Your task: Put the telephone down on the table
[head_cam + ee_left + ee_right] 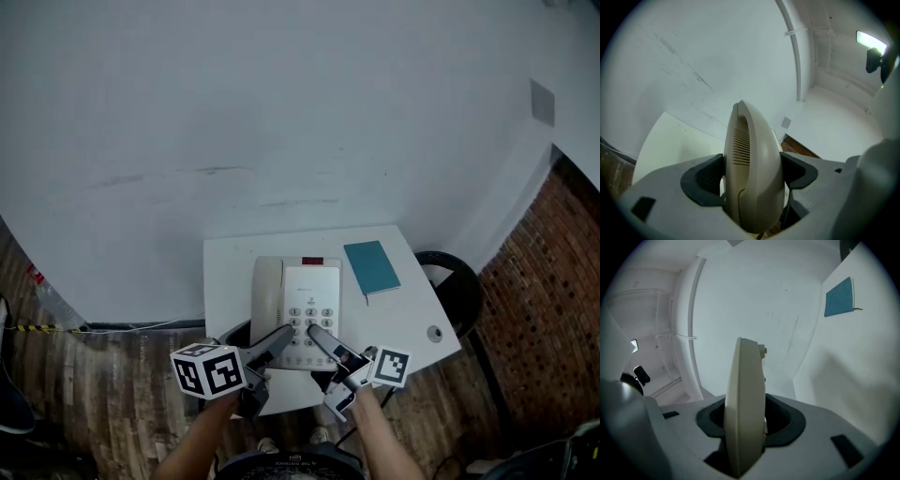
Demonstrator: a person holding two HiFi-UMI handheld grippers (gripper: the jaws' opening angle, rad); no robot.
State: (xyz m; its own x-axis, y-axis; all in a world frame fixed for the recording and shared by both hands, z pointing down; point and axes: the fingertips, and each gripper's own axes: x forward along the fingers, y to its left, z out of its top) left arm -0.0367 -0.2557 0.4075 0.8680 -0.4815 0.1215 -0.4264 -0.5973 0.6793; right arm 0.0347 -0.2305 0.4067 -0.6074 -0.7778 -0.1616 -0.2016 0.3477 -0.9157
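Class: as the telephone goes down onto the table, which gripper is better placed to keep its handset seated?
Left, probably. The left gripper clamps its jaws on the handset itself, along the left of the telephone; the right gripper clamps only its thin front edge.

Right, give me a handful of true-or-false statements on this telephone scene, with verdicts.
1. The left gripper and the right gripper both clamp the telephone. True.
2. The notebook is red. False: it is teal.
3. In the head view the notebook lies right of the telephone, apart from it. True.
4. The left gripper's jaws stand empty. False: the telephone's handset is clamped between them.
5. The table is black. False: it is white.
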